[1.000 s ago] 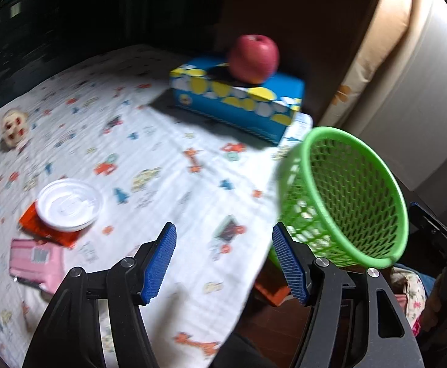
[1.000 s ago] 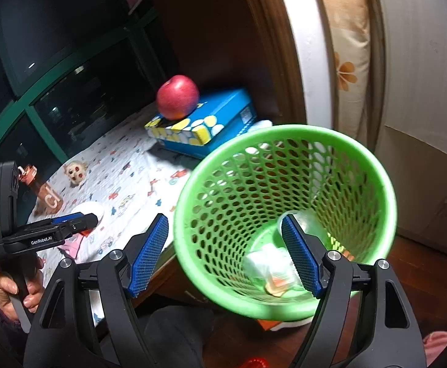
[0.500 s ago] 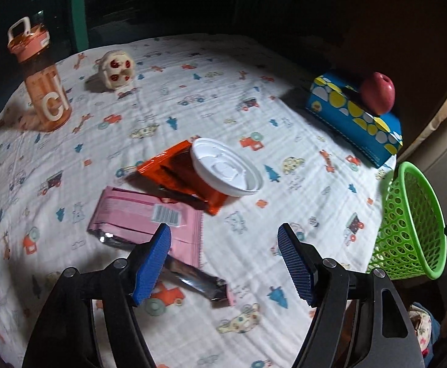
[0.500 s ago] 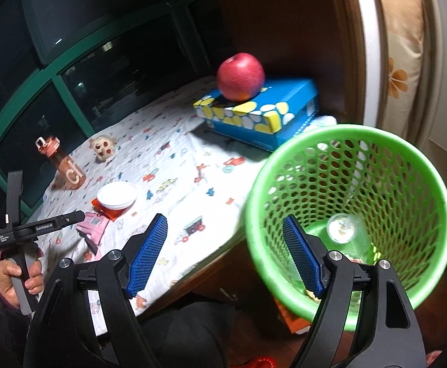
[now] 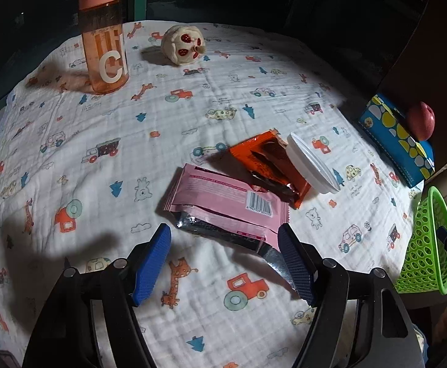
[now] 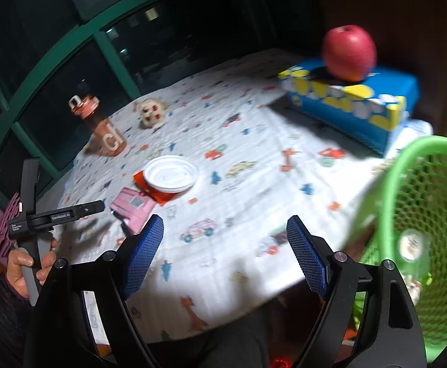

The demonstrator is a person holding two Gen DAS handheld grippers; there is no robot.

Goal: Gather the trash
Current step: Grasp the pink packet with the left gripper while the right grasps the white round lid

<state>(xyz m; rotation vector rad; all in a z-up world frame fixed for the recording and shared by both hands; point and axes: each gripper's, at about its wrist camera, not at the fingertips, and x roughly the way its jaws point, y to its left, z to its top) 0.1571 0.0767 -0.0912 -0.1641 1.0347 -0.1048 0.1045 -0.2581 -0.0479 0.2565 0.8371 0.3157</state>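
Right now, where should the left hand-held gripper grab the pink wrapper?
Probably the pink wrapper's near open end, where the silver lining sticks out. It lies flat, so bring the open left hand-held gripper down from above and pinch that raised flap.

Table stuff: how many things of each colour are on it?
Pink: 1, pink wrapper
Orange: 2, orange wrapper, orange bottle
White: 1, white lid
Cream: 1, cream toy
Blue: 1, tissue box
Red: 1, apple
Total: 7
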